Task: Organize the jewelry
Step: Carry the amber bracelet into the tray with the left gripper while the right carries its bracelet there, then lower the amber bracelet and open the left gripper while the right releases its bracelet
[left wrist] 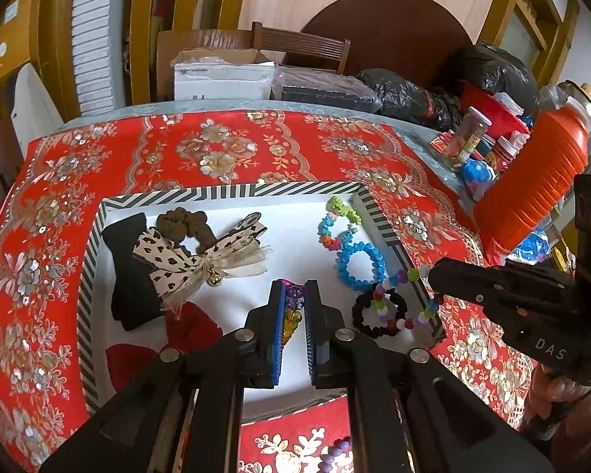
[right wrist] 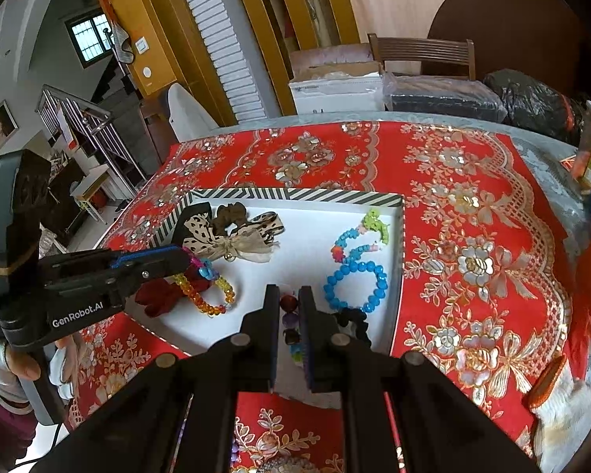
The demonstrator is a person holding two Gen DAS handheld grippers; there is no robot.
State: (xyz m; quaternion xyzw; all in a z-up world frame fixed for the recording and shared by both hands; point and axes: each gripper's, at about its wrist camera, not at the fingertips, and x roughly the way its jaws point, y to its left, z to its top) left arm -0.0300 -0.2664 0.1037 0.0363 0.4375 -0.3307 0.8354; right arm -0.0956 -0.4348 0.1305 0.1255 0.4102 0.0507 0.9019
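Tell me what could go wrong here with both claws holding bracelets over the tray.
1. The pastel bracelet in the right claw drapes over the tray rim; it could slip outside.
2. It overlaps the black bracelet, so they may tangle.
3. The left claw grips its orange bracelet near the red bow; it could snag.

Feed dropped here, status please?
Left gripper shut on yellow bead bracelet. Right gripper shut on pastel bead bracelet. Both over tray. Nothing blocking.

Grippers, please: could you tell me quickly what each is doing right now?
Left gripper: shut on an orange-and-yellow bead bracelet.
Right gripper: shut on a multicolored bead bracelet.
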